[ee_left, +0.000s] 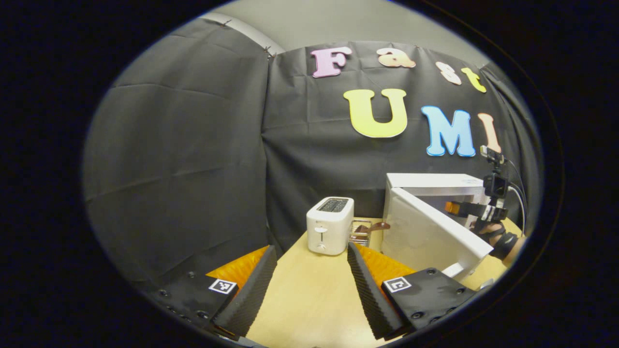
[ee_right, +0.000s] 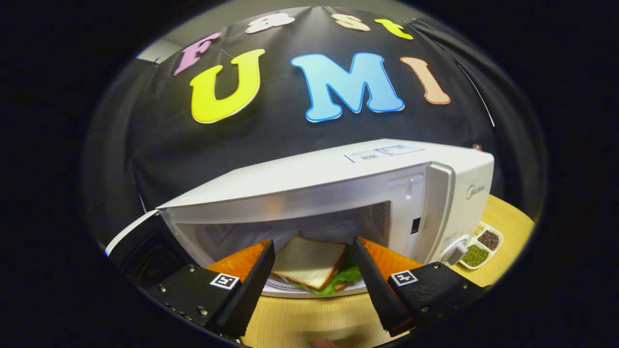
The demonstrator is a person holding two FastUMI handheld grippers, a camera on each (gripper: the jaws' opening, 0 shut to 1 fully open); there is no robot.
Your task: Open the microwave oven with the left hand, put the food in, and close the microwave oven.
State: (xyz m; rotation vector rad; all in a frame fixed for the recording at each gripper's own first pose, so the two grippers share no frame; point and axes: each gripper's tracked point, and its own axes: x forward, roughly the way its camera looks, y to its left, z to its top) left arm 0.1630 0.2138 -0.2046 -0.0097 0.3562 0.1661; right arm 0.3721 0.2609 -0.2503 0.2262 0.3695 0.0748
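Left gripper (ee_left: 312,275): fingers spread, empty, over bare table (ee_left: 309,299); toaster (ee_left: 330,224) ahead; microwave door (ee_left: 430,232) swung open at right. Right gripper (ee_right: 313,278): fingers parted, releasing the sandwich (ee_right: 309,261) on its plate (ee_right: 314,290) at the cavity threshold. Risk: the door probably strikes the plate's protruding rim. Room: ample tabletop leftward.

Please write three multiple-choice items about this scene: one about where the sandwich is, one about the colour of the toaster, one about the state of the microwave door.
1. Where is the sandwich?
A. on the toaster
B. on a plate at the microwave's mouth
C. in the seed dish

2. What colour is the toaster?
A. white
B. red
C. black

3. How is the microwave door?
A. shut
B. removed
C. open

Answers: B, it lies on the plate before the cavity, between the right gripper jaws; A, its body is white; C, the door is swung outward.
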